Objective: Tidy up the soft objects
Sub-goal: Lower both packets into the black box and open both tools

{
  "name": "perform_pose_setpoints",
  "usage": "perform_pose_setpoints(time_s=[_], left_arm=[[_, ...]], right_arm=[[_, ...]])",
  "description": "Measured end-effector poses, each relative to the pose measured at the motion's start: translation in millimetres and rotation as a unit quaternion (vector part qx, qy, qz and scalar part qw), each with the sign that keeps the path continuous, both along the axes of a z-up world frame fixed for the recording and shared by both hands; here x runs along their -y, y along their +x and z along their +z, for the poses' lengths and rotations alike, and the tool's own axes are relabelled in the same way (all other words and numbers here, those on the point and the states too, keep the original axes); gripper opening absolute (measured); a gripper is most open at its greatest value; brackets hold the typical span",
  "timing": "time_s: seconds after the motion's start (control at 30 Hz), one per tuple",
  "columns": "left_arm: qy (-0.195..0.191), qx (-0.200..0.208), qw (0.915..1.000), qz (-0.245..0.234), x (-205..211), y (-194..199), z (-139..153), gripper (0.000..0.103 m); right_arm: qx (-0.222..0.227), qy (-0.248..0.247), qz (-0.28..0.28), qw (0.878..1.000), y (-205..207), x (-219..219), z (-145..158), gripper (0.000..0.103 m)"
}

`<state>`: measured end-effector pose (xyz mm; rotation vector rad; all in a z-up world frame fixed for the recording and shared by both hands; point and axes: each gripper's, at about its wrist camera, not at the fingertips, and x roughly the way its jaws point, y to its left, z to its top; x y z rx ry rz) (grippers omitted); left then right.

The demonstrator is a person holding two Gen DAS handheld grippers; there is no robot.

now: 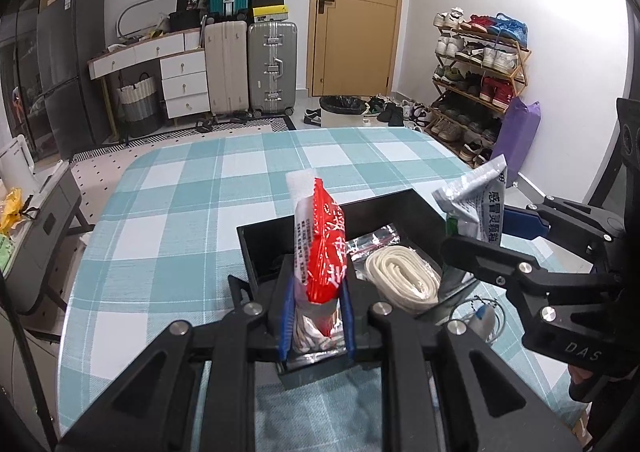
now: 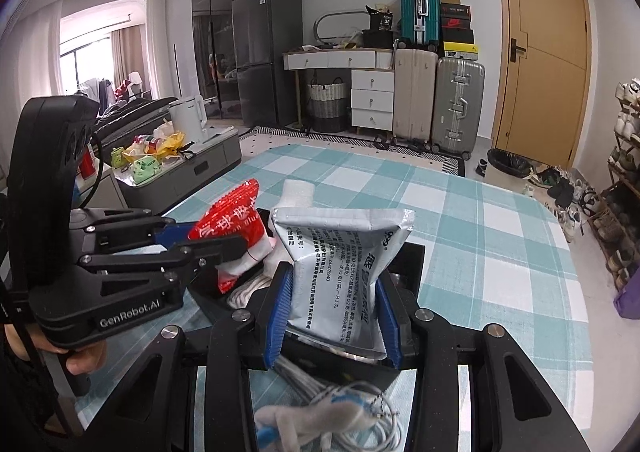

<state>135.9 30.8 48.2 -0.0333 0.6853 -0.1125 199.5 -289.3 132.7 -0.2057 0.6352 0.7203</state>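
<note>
Left gripper (image 1: 318,316) angled down over black tray (image 1: 256,248), clamped on red sachet (image 1: 324,244); right gripper (image 2: 334,312) alongside, clamped on silver sachet (image 2: 340,260).

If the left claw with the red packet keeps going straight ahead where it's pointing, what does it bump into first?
Probably the black tray. The left claw, shut on the red packet, points down into it, beside the white bundle. Depth is hard to judge.

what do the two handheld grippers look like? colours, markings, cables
Both are matte black plastic linkages with silver pivot bolts and ribbed blue finger pads. The left gripper body reads "GenRobot.AI" in white, with a black cable beside its upright camera housing. The right gripper shows partial lettering "DAS". No sleeves clearly visible.
</note>
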Motion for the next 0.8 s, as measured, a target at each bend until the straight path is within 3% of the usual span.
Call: perform_pose_setpoints(time_s=[0.8], left_arm=[[-0.008, -0.029, 0.9991, -0.029, 10, 24, -26, 0.017]], right_arm=[[-0.017, -0.023, 0.008, 1.0, 38, -23, -31, 0.04]])
